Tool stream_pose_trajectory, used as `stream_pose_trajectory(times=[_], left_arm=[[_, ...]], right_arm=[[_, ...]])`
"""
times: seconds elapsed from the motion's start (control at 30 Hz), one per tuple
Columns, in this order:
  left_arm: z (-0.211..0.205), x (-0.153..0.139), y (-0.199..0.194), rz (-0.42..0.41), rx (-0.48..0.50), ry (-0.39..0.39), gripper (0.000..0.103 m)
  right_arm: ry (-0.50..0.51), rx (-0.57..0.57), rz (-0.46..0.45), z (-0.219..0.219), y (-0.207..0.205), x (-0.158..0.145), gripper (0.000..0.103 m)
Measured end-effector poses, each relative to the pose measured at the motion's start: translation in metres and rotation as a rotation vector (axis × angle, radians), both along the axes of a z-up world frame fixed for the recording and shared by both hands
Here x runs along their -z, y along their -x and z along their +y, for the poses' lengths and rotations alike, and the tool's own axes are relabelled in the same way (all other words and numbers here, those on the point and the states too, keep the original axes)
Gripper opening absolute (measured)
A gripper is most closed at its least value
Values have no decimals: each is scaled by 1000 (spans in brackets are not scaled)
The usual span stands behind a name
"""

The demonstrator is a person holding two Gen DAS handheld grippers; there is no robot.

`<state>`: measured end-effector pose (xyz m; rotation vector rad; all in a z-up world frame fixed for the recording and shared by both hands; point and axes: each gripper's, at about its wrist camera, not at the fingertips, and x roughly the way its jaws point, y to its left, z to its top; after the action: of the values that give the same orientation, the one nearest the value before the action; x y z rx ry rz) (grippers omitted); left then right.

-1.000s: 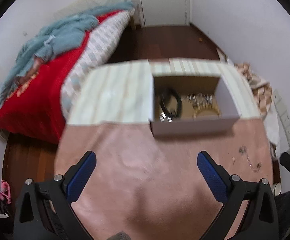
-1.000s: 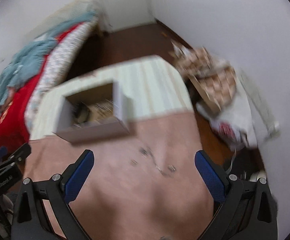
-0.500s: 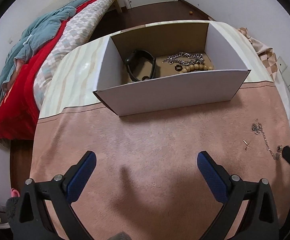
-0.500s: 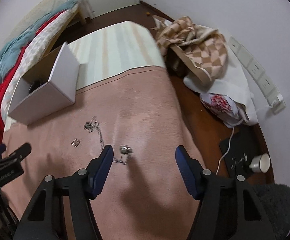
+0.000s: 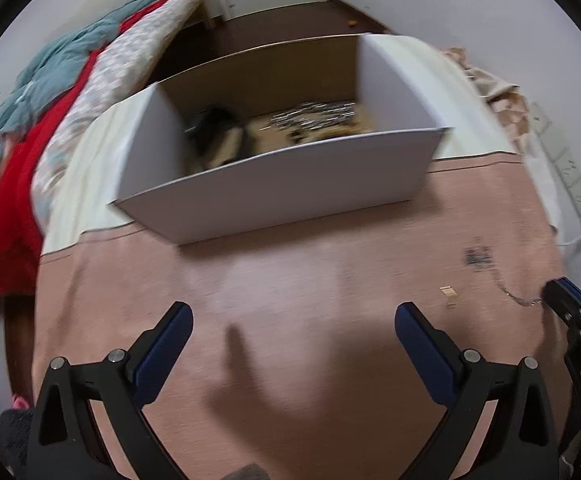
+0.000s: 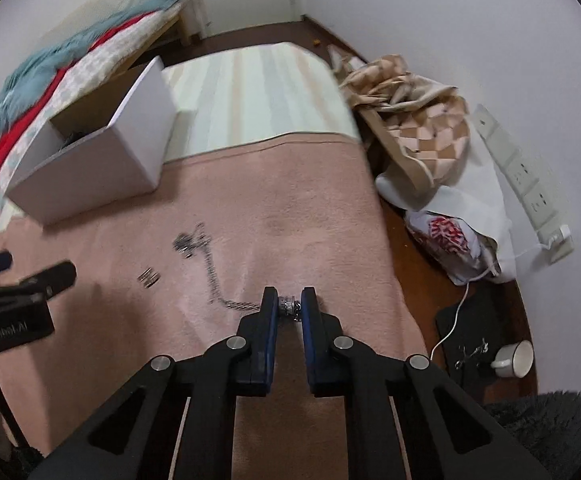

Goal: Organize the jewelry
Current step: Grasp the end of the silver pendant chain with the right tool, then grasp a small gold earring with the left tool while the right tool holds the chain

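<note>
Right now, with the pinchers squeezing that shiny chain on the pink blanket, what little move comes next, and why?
Probably lift gently. The right gripper is closing, and the silver chain's end piece already sits between its pads, while the rest trails across the pink blanket. The white box, holding other jewelry, waits up and to the left.

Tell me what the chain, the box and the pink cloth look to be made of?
Chain: probably silver-toned metal, with fine glinting links. Box: seemingly cardboard, with thin folded walls, matte white outside and plain brown inside. Cloth: a soft, matte textile, perhaps fleece; it dents and creases, with no shine.
</note>
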<state>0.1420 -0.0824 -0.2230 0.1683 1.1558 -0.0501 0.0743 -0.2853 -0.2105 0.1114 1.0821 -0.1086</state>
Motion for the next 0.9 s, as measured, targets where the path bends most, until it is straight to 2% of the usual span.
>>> stream_pose_trajectory(times=[0.2,0.27,0.33,0.47,0.63,0.9], left_arm=[[-33,10,-1,37,96,71,101],[-44,13,1,37,131,74,91],[-51,16,2,39,151,65,71],[-56,14,1,20,181,58,59],[-59,12,1,10,197,64,38],[-56,11,7,19,194,74,36]], right_arm=[[-49,61,5,-19,0,1,12],[-52,59,4,-18,0,1,12],[-58,61,1,-20,0,2,12],[-69,70,0,-25,-2,3,12],[-77,82,3,-28,-3,5,12],[-74,88,4,-30,-5,6,12]])
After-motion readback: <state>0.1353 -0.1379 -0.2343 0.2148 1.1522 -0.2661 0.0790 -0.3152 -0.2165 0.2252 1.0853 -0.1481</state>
